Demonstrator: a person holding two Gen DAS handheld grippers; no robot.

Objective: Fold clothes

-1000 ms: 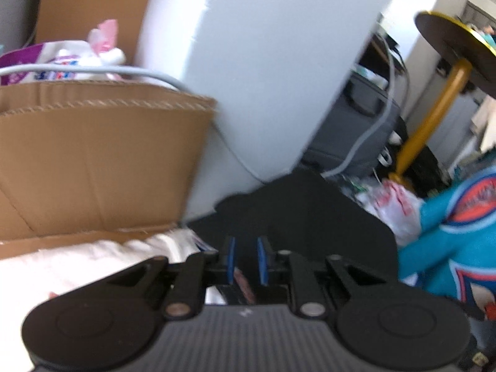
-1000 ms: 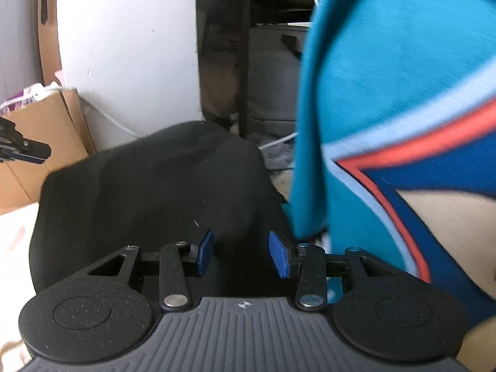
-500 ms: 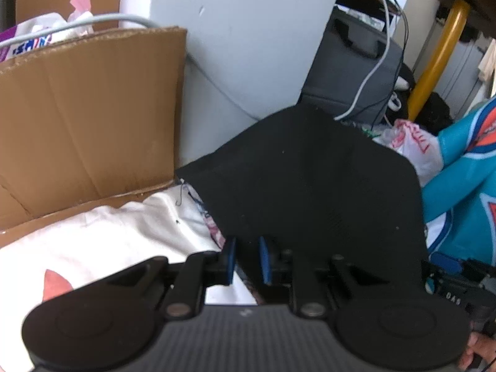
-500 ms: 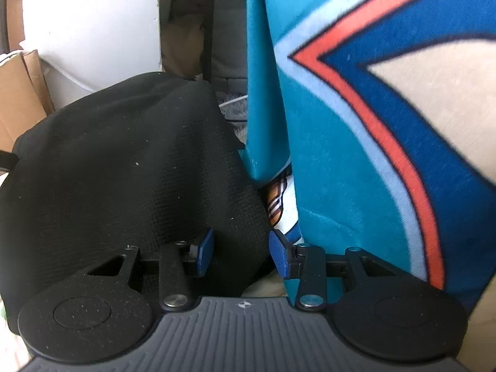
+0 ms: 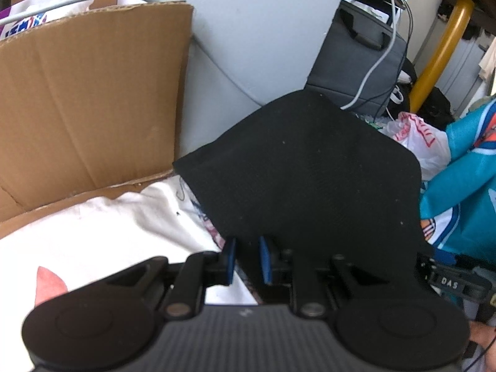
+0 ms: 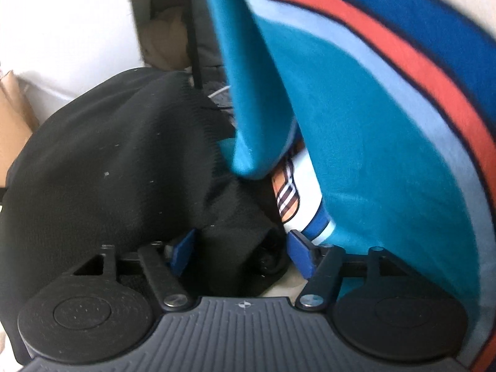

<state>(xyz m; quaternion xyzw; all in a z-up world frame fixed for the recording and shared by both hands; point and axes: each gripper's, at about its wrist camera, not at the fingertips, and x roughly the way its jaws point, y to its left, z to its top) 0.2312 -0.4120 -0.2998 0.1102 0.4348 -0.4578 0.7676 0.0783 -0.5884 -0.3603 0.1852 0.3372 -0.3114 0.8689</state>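
Broadly, the folding looks barely begun, and nothing in either view is a finished, squared-off stack.

Left wrist view: the left gripper (image 5: 247,259) has its 2 blue pads nearly together, with only a narrow slot between them, right at the near edge of the black garment (image 5: 310,179). Cloth seems to sit in that slot, so I judge it is pinching the hem, though the contact itself is dark and hard to read. The black garment spreads away from the pads as a broad, fairly smooth sheet, lying over a white garment (image 5: 102,226) to the left. A cardboard box (image 5: 90,86) stands far left, a grey bag (image 5: 356,62) and a yellow table leg (image 5: 440,49) far right. The teal jersey (image 5: 465,186) shows only as a strip at the right edge, with part of the other tool below it.

Right wrist view: the right gripper (image 6: 243,249) has its pads wide apart and grips nothing; a bunched fold of the black garment (image 6: 108,170) lies between them. Here the teal jersey (image 6: 372,124) fills the right half, hanging or draped in large loose folds with its orange and blue stripes. This view shows how crumpled the right side of the black cloth is, which the left view hides. The left view alone shows the white garment underneath.

Still left, by my reading: flattening, folding and stacking all 3 pieces.
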